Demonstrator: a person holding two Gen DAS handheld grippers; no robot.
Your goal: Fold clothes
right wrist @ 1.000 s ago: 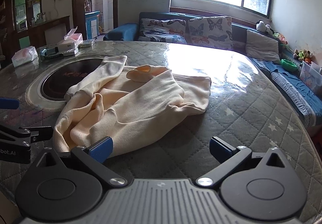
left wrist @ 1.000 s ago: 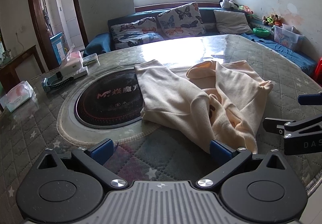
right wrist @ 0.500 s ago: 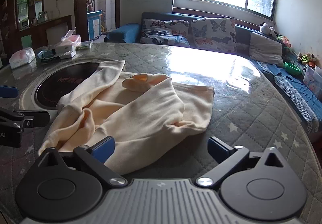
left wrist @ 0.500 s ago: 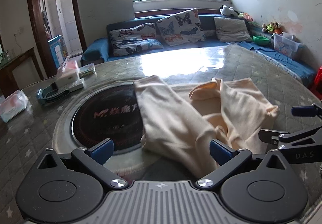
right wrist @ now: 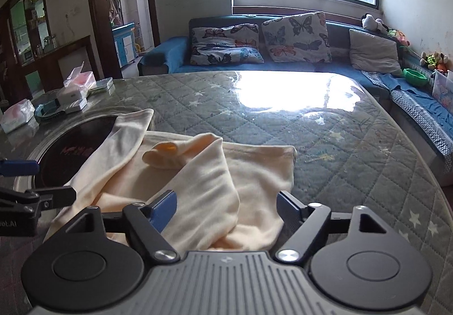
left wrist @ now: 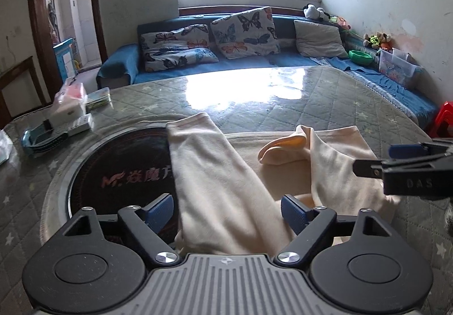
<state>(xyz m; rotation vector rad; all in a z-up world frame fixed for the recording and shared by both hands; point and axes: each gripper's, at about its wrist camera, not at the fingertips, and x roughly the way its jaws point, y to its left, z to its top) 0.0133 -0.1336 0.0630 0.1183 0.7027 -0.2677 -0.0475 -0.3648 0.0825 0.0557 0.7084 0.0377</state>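
Two grippers over one cream garment (left wrist: 226, 187), crumpled near the table (right wrist: 354, 145) edge, partly on the black hotplate (left wrist: 119, 173). My left gripper (left wrist: 228, 211) has just been closing, jaws apart, a sleeve between them, pads not pressing. My right gripper (right wrist: 226, 209) likewise, around the garment's near-right fold

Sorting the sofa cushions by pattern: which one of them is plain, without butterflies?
The grey cushion at the sofa's right end, nearest the stuffed toys. It is plain, while the other two cushions to its left carry a butterfly print.
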